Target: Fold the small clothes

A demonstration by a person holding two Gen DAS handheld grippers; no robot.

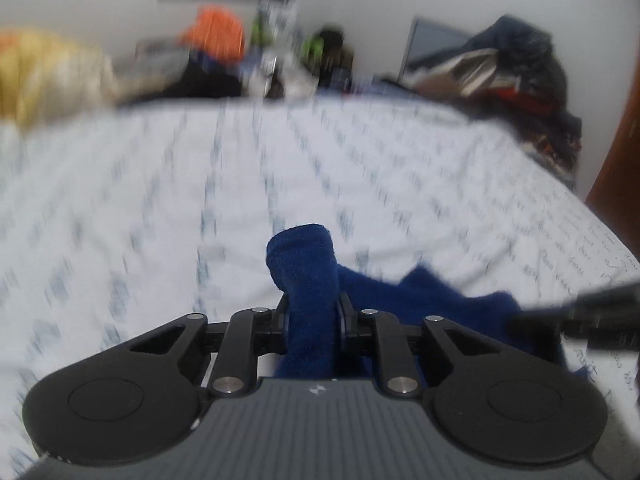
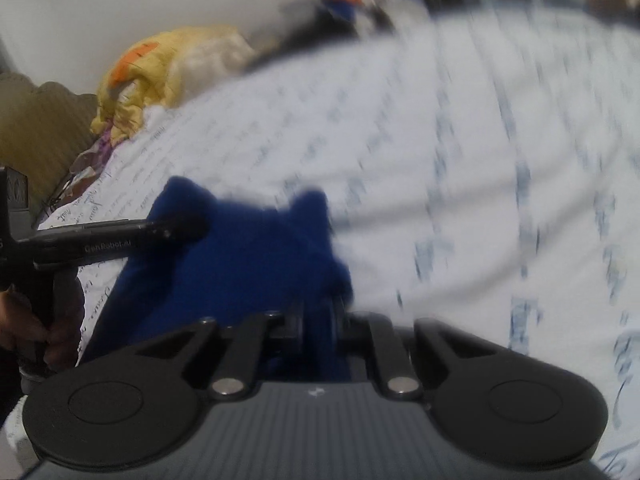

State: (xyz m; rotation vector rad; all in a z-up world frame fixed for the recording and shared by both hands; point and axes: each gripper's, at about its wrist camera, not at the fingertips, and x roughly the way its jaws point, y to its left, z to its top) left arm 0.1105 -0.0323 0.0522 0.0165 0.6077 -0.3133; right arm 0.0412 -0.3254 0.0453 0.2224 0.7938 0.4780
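the dark blue cloth (image 1: pixel 312 280) hangs just above the bed (image 1: pixel 160 200), near its front edge, stretched between both claws. the left claw (image 1: pixel 313 312) is clamped on a bunched fold that sticks up between its fingers, and the right claw (image 2: pixel 316 322) pinches another edge of the same cloth. the bed's white sheet carries blurred blue script lines. along the far edge lie a yellow bundle (image 2: pixel 168 68), an orange garment (image 1: pixel 214 32) and a dark clothes pile (image 1: pixel 508 64).
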